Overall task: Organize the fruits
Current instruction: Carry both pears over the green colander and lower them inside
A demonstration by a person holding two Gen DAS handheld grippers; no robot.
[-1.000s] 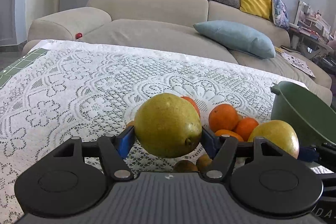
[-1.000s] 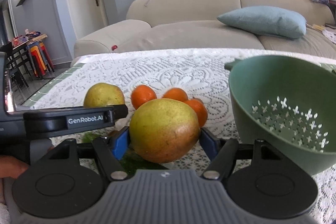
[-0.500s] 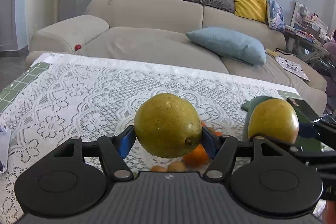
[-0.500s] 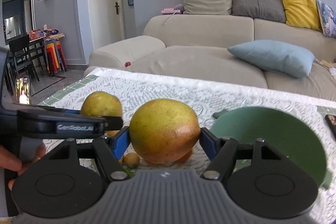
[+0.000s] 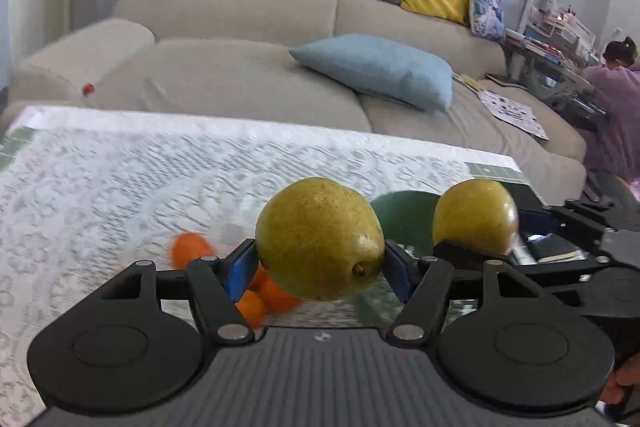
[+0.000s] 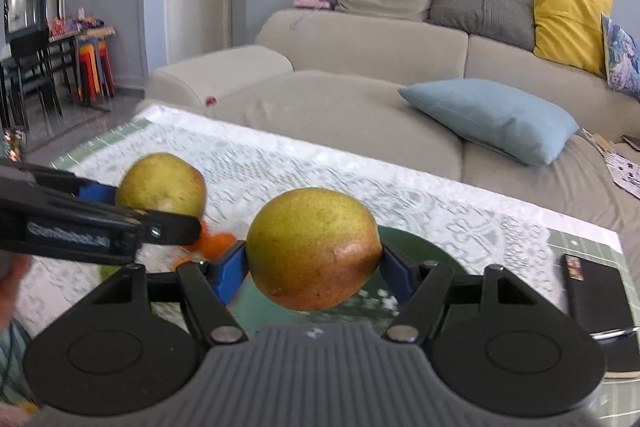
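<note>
My left gripper (image 5: 318,267) is shut on a yellow-green pear (image 5: 318,237) and holds it above the lace-covered table. My right gripper (image 6: 312,269) is shut on a second pear with a reddish blush (image 6: 314,247), held over the green colander (image 6: 424,251). Each view shows the other gripper's pear: the right one (image 5: 474,215) in the left wrist view, the left one (image 6: 162,185) in the right wrist view. The colander (image 5: 404,215) peeks out behind the pears in the left wrist view. Several oranges (image 5: 262,293) lie on the table below my left gripper.
A white lace tablecloth (image 5: 160,171) covers the table. A dark notebook with a pen (image 6: 596,299) lies at the table's right edge. A beige sofa (image 6: 360,87) with a blue cushion stands beyond the table. A person in purple (image 5: 616,107) sits far right.
Both grippers have risen higher with their pears and swung right, toward the colander. The oranges now lie lower and to the left; the colander sits under the right pear.
</note>
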